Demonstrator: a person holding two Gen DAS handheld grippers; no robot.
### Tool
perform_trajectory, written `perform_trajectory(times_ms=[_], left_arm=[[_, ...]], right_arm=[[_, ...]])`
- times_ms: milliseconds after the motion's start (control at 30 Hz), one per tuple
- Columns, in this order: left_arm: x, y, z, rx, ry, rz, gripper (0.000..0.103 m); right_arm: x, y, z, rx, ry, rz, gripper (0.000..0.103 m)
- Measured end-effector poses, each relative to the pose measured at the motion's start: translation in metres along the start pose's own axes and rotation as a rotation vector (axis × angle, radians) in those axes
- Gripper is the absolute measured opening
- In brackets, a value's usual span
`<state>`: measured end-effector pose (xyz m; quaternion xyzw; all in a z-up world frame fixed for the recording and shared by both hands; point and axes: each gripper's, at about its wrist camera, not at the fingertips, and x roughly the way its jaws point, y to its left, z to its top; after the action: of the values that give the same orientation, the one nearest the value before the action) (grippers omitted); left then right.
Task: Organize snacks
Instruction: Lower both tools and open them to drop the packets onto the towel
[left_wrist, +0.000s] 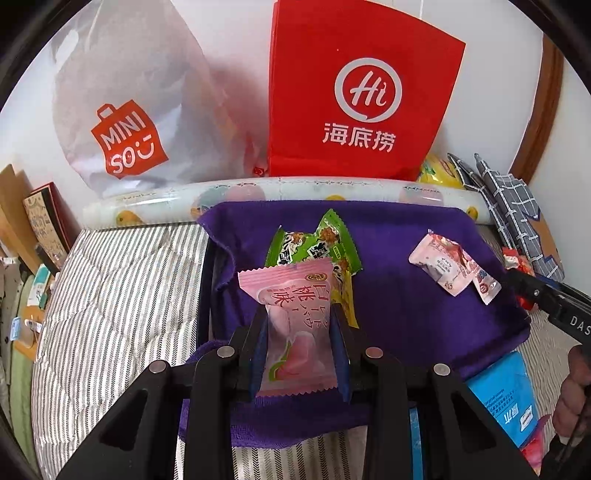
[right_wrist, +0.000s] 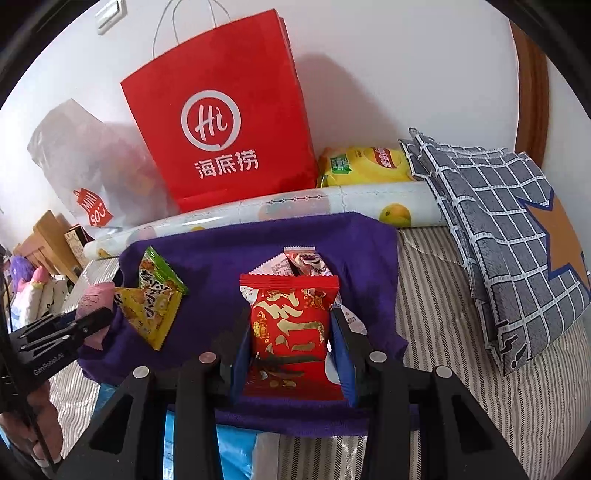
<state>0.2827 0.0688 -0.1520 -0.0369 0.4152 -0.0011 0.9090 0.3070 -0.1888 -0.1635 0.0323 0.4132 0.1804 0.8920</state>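
Note:
My left gripper (left_wrist: 299, 325) is shut on a pink peach snack packet (left_wrist: 291, 325) and holds it over the purple cloth (left_wrist: 406, 317). Green and yellow snack packets (left_wrist: 325, 243) lie just beyond it on the cloth. Pink-white packets (left_wrist: 454, 269) lie at the right of the cloth. My right gripper (right_wrist: 291, 328) is shut on a red snack packet (right_wrist: 291, 321) above the same cloth (right_wrist: 229, 258); pink-white packets (right_wrist: 299, 262) lie just behind it. The green and yellow packets (right_wrist: 155, 295) lie to its left, beside the left gripper (right_wrist: 88, 321). The right gripper (left_wrist: 524, 284) shows at the left view's right edge.
A red paper bag (left_wrist: 362, 92) and a white Miniso bag (left_wrist: 125, 110) stand against the wall behind a rolled patterned mat (left_wrist: 280, 192). A yellow chip bag (right_wrist: 365, 166) and grey checked cushions (right_wrist: 509, 229) lie at the right. A blue pack (left_wrist: 506, 398) lies on the striped bedding (left_wrist: 110, 302).

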Motion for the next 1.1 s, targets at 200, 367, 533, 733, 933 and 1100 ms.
perform_trajectory(times_ms=[200,367,533,733,933,1100], left_arm=[[0.0,0.002,0.001,-0.012,-0.001,-0.003,0.031],[-0.003,0.007,0.002,-0.045,-0.024,-0.018,0.031],[-0.002,0.012,0.005,-0.084,-0.039,-0.036,0.031],[0.006,0.012,0.003,-0.093,-0.015,-0.051,0.031],[0.01,0.012,0.002,-0.1,0.013,-0.072,0.031],[0.012,0.012,0.001,-0.105,0.039,-0.082,0.032]], right_arm=[[0.007,-0.005,0.001,0.022,0.025,0.004,0.038],[0.008,-0.009,0.002,0.043,0.025,0.004,0.038],[0.016,-0.011,0.002,0.038,0.049,-0.022,0.038],[0.026,-0.016,-0.002,0.045,0.097,-0.02,0.038],[0.028,-0.01,-0.004,0.028,0.101,-0.016,0.04],[0.026,-0.005,-0.005,0.001,0.094,-0.009,0.04]])
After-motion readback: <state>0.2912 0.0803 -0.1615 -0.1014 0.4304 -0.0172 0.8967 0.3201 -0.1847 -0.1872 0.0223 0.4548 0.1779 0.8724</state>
